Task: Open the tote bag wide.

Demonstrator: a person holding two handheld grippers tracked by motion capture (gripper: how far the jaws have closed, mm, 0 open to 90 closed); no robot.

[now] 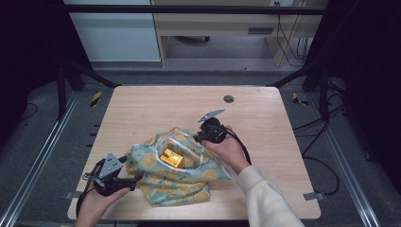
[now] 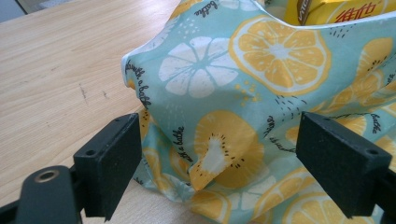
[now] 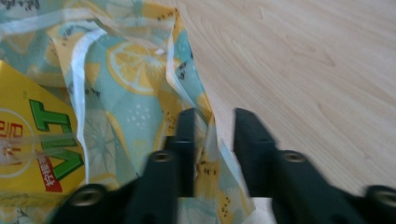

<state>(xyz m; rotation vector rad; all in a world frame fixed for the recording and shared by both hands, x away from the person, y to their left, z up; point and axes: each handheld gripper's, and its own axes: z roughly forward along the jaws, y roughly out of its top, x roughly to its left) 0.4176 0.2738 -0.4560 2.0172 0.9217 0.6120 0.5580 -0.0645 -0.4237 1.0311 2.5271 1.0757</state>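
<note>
A teal cloth bag (image 1: 177, 179) printed with lemon slices lies at the table's front middle, its mouth open upward. A yellow drink carton (image 1: 171, 157) sits inside it. My left gripper (image 1: 136, 178) is at the bag's left side. In the left gripper view this gripper (image 2: 219, 163) is open wide, with a fold of the bag (image 2: 243, 70) between the jaws and the carton (image 2: 327, 11) beyond. My right gripper (image 1: 198, 137) is at the bag's far right rim. In the right gripper view it (image 3: 215, 121) stands narrowly open, with the bag's edge (image 3: 135, 65) between the jaws and the carton (image 3: 32, 140) at the left.
The wooden table (image 1: 156, 109) has a round grey grommet (image 1: 229, 99) near its far edge. Bare wood stretches behind and to both sides of the bag. Black frame posts stand at the table's far corners, and cables trail on the floor to the right.
</note>
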